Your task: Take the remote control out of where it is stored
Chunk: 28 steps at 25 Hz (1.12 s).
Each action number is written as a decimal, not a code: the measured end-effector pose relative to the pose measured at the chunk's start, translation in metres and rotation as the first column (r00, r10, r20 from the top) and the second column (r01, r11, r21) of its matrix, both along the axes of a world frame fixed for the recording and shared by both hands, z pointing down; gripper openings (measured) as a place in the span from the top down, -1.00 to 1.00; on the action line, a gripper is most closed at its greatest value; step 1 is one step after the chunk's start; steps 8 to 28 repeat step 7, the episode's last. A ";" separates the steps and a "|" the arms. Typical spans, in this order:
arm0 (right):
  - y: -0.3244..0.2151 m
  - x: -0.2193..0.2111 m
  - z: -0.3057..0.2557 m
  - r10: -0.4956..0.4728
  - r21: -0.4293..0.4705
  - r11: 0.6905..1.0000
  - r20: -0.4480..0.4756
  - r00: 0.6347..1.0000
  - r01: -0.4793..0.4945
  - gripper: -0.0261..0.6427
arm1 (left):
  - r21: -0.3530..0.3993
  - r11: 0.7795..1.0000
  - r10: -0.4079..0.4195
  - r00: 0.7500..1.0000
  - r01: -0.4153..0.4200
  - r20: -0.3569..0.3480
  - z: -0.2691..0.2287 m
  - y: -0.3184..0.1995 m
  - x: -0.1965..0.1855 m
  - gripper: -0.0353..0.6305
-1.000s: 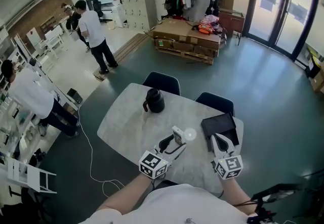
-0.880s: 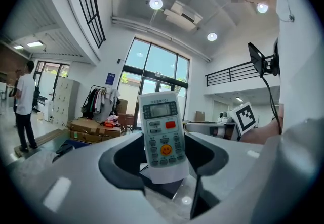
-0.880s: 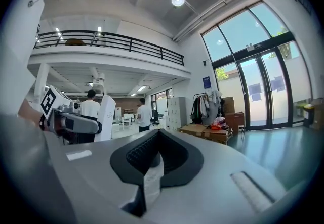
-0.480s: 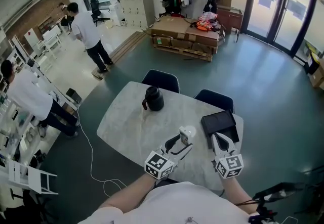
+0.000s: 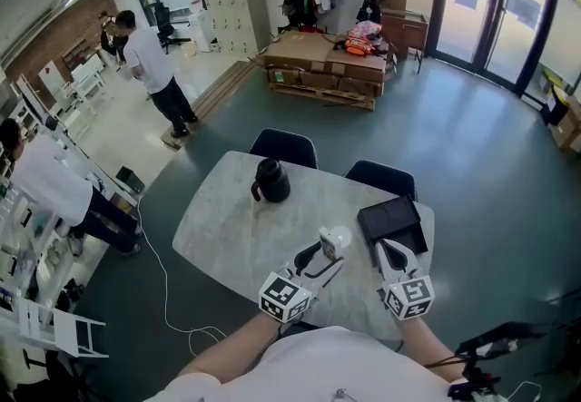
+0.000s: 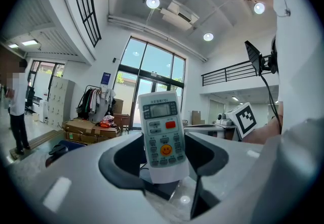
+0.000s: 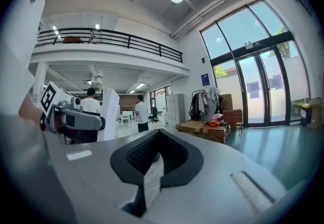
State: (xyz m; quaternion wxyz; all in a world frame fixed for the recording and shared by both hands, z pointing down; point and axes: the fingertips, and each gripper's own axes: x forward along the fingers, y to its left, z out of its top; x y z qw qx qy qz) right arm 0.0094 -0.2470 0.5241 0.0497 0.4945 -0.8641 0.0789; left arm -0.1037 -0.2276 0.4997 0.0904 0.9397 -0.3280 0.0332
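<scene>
A white remote control (image 5: 329,243) with a small screen, a red button and a yellow smiley button stands upright in my left gripper (image 5: 324,251), which is shut on its lower part above the marble table (image 5: 231,228). In the left gripper view the remote control (image 6: 162,134) fills the gap between the jaws of the left gripper (image 6: 164,161). My right gripper (image 5: 389,248) is shut and empty, just in front of a black flat case (image 5: 392,219). The right gripper view shows the right gripper (image 7: 157,134) with its jaws together and the remote control (image 7: 110,115) off to the left.
A black kettle (image 5: 270,181) stands at the table's far side. Two dark chairs (image 5: 284,147) are tucked in behind the table. A white cable (image 5: 159,282) runs over the floor on the left. People (image 5: 150,64) stand far off to the left, near pallets of cardboard boxes (image 5: 327,69).
My left gripper has carried the remote control slightly to the right, closer to the right gripper, and has held still over the last half second. The right gripper has stayed in place.
</scene>
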 end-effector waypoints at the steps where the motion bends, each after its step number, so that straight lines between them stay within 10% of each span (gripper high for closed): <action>1: 0.000 0.000 0.000 0.000 0.000 1.000 0.000 1.000 0.000 0.85 | -0.002 1.000 0.001 1.000 -0.001 0.000 0.001 0.000 0.001 0.13; 28: 0.000 0.002 -0.001 -0.004 0.005 1.000 -0.003 1.000 0.004 0.85 | -0.011 1.000 0.003 1.000 -0.003 -0.002 0.003 -0.002 0.005 0.13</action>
